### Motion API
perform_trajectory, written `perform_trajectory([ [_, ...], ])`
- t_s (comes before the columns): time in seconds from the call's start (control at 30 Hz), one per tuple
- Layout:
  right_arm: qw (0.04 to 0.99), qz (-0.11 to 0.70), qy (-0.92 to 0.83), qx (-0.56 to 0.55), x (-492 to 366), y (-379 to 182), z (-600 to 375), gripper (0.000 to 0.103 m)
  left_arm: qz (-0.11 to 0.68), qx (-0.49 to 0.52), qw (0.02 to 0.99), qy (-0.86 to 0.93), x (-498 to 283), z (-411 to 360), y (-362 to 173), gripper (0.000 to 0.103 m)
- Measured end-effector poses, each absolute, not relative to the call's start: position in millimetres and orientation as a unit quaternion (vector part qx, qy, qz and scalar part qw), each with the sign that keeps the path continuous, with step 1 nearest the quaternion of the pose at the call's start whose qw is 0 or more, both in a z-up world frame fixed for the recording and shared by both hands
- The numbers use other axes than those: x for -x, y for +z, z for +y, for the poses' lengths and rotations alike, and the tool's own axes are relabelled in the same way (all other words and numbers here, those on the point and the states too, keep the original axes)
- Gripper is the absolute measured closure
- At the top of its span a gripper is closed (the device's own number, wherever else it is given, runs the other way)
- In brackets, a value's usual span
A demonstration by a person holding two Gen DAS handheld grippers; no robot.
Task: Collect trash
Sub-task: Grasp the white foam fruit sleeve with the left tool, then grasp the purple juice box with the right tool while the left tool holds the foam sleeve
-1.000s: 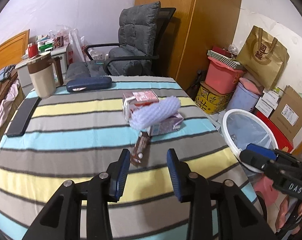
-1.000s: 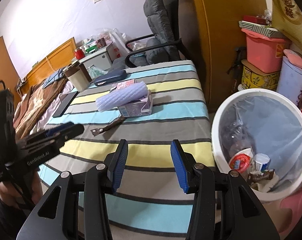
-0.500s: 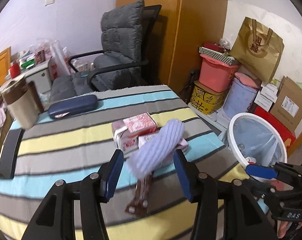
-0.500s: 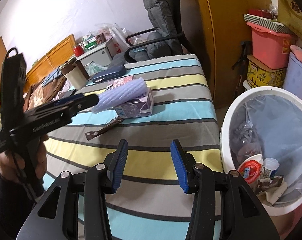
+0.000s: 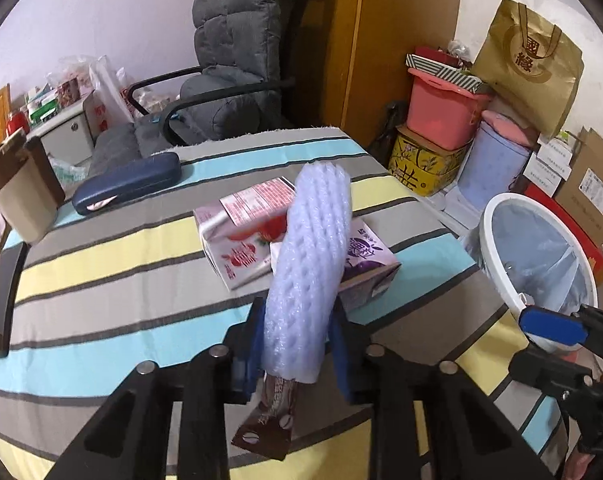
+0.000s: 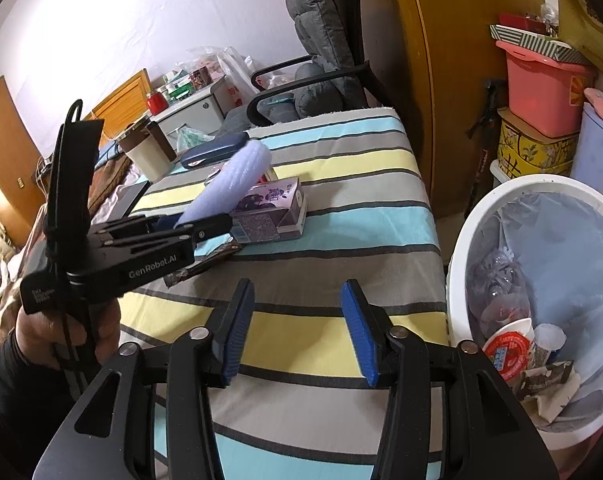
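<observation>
Since a second ago the left gripper (image 5: pixel 297 344) has been travelling forward over the striped table (image 5: pixel 101 256) and is now closing around the near end of a pale purple foam sleeve (image 5: pixel 309 264), its blue fingers pressing on both sides. The sleeve is lying tilted across two drink cartons (image 5: pixel 241 248), its far end pointing away, likely gripped low so it lifts clear of them. A brown snack wrapper (image 5: pixel 269 420) is lying just under the gripper. The right gripper (image 6: pixel 297 332) is hovering spread and empty near the table edge, beside the white bin (image 6: pixel 541 280) already holding rubbish.
</observation>
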State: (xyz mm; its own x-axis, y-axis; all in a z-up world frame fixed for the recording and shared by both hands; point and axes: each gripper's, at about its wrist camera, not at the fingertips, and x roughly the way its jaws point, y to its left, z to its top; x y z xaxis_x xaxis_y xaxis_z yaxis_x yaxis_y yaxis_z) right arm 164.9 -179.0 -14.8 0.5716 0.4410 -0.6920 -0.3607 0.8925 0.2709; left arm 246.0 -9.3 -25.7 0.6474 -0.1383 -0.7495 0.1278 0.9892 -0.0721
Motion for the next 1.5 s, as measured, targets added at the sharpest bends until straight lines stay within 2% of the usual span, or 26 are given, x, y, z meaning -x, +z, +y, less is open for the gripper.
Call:
perform_trajectory([
  [0.07, 0.886, 0.401, 0.227, -0.048, -163.3, -13.4, -178.7, 0.04, 0.409, 0.008, 0.91, -0.069, -239.7, -9.3, -24.1, 0.079],
  [0.43, 0.893, 0.387, 0.23, -0.024, -168.2, -7.1, -167.1, 0.04, 0.384, 0.035, 0.922, -0.025, -200.1, 16.5, -5.4, 0.079],
  [0.9, 0.893, 0.375, 0.247, 0.033, -200.0, -11.4, -119.6, 0.039, 0.397, 0.083, 0.914, 0.03, -177.2, 69.5, -21.0, 0.079],
  [1.23, 0.873, 0.419, 0.251, 0.002, -232.6, -25.2, -120.2, 0.039, 0.404, 0.094, 0.909, 0.032, -177.6, 83.5, -29.7, 0.079],
  [1.5, 0.838, 0.427, 0.34, 0.017, -195.0, -26.7, -99.6, 0.039, 0.399, 0.109, 0.909, 0.055, -166.0, 101.7, -27.8, 0.079],
])
